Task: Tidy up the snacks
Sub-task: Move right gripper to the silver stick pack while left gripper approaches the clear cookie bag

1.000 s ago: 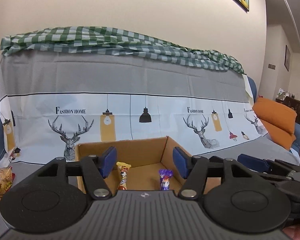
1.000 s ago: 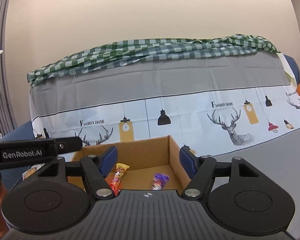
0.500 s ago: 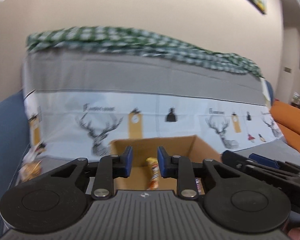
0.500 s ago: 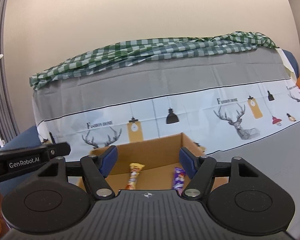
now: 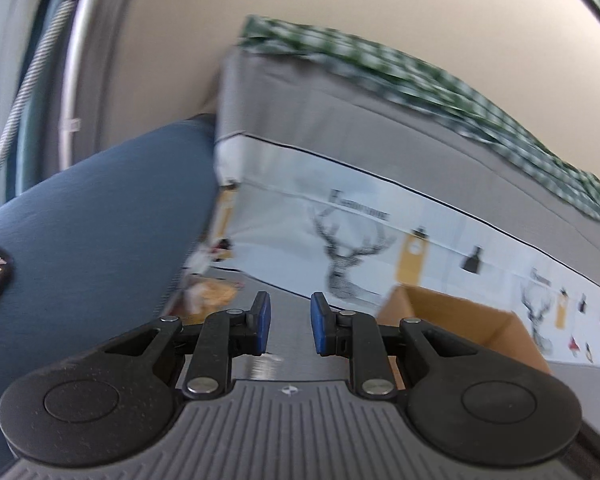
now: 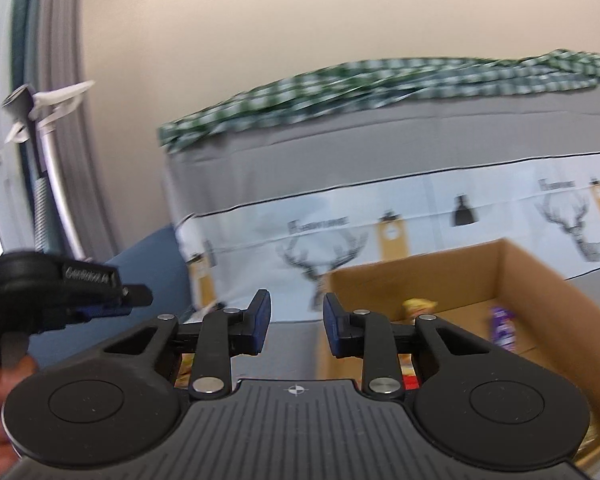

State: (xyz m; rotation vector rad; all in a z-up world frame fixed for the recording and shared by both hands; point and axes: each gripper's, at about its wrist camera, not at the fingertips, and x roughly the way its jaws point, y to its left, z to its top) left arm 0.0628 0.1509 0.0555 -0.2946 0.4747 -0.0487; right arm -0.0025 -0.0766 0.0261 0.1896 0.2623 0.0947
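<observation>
A brown cardboard box [image 6: 540, 280] sits on the grey sofa cover, also in the left wrist view [image 5: 480, 320]. Inside it lie a yellow-orange snack [image 6: 419, 306] and a purple one [image 6: 503, 326]. A blurred orange snack packet [image 5: 210, 292] lies by the blue armrest, ahead and left of my left gripper [image 5: 288, 322]. That gripper is partly open and empty. My right gripper [image 6: 294, 322] is partly open and empty, left of the box. The left gripper also shows in the right wrist view [image 6: 100, 292].
A blue sofa armrest [image 5: 92, 248] fills the left. The backrest carries a deer-print cover [image 6: 460, 216] and a green checked cloth [image 6: 380, 92]. A snack wrapper [image 6: 186, 368] shows under the right gripper's fingers. A curtain and a metal pole [image 6: 48, 184] stand at far left.
Both grippers have swung left, away from the box, toward the armrest. The right gripper's jaws have narrowed; the left jaws narrowed earlier and are a little wider now.
</observation>
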